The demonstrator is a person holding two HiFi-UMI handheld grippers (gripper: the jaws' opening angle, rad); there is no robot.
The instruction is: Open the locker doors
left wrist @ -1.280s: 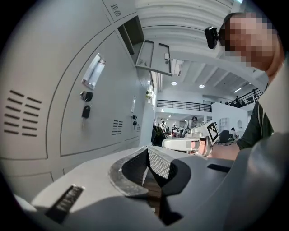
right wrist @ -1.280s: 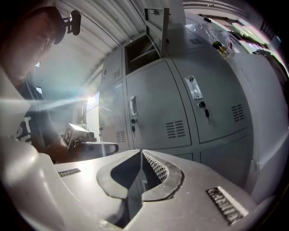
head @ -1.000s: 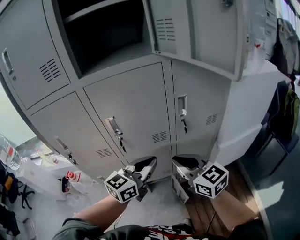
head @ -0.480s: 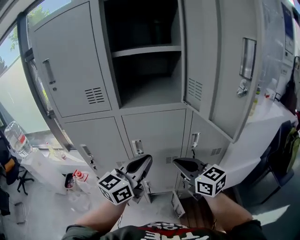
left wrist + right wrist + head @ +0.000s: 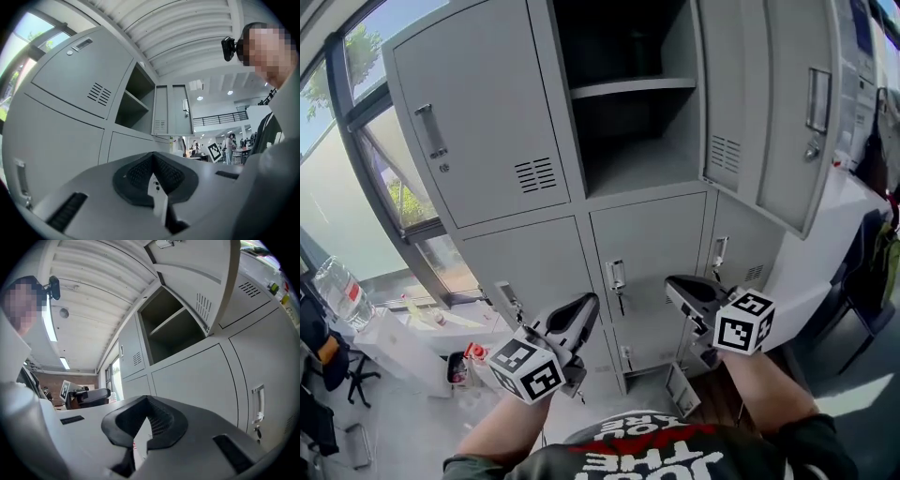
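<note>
A bank of grey lockers fills the head view. The upper middle compartment [image 5: 633, 103] stands open, its door [image 5: 787, 103] swung out to the right. The upper left door [image 5: 478, 122] is closed. Below it are three closed doors with handles: left [image 5: 508, 302], middle [image 5: 617, 275] and right [image 5: 719, 253]. My left gripper [image 5: 581, 314] is shut and empty, held in front of the lower left and middle doors. My right gripper [image 5: 680, 289] is also shut and empty, just before the lower right door. Neither touches a locker. The left gripper [image 5: 153, 157] and the right gripper [image 5: 147, 401] both look along the locker fronts.
A window [image 5: 356, 141] runs along the left. Below it are a water bottle [image 5: 337, 286], a white low table [image 5: 394, 347] and a red-capped item [image 5: 473, 354]. A white counter [image 5: 825, 244] stands to the right of the lockers, under the open door. A dark chair [image 5: 872, 272] is at far right.
Both grippers have risen and my view has tilted up from the lower doors towards the open upper compartment. Both stay shut and empty.
</note>
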